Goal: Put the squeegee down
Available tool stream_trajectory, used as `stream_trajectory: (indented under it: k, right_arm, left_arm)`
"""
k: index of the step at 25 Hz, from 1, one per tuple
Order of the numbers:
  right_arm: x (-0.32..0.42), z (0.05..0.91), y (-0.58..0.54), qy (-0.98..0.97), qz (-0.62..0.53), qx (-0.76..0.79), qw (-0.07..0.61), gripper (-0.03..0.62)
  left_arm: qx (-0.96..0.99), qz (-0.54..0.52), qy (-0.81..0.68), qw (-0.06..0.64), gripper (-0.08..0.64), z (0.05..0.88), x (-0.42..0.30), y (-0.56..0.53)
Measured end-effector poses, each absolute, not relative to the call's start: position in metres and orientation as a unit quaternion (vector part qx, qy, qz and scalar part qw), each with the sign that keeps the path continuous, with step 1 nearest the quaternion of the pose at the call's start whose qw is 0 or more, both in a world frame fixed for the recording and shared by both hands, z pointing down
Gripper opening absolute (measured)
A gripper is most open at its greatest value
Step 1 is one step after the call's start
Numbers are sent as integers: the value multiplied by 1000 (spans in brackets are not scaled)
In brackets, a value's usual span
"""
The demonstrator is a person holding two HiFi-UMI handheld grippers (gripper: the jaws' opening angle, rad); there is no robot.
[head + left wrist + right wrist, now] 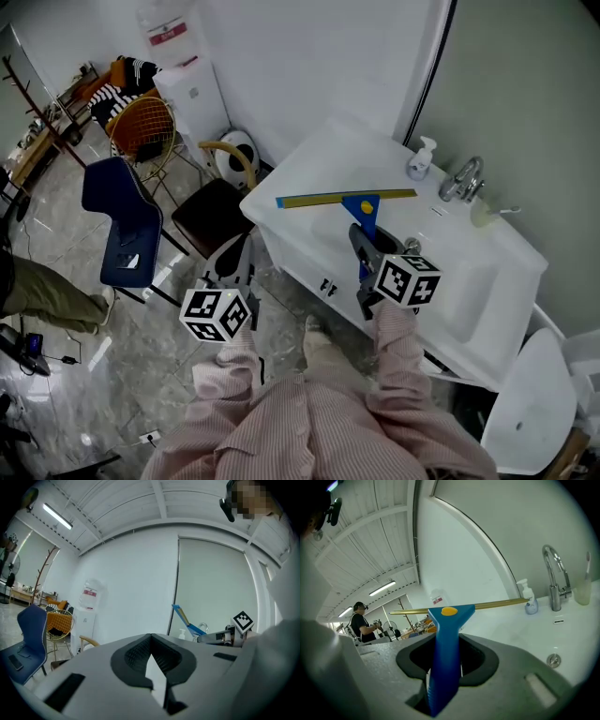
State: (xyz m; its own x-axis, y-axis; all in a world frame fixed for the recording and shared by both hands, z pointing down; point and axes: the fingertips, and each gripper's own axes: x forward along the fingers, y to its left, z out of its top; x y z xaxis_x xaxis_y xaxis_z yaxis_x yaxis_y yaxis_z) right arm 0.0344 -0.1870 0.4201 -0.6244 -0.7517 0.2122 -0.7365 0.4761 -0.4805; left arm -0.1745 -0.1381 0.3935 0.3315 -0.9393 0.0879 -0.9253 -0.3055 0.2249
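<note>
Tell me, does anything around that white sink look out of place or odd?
Only the blue squeegee: it is not lying anywhere but clamped by its handle in the right gripper, its yellow blade held crosswise above the sink counter. The soap bottle by the tap stands upright, and nothing looks spilled or broken.

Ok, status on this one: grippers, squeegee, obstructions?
Left gripper jaws shut, empty. Right gripper shut on squeegee handle, blade over the counter, not down. Soap bottle near blade's end.
</note>
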Motion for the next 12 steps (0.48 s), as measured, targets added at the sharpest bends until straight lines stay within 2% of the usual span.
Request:
stream_trajectory:
  k: [12]
  right_arm:
    - [22,430,-297,854,-297,-426,-11,123]
  left_arm:
    - [804,-21,-576,143,2,405,-176,-246]
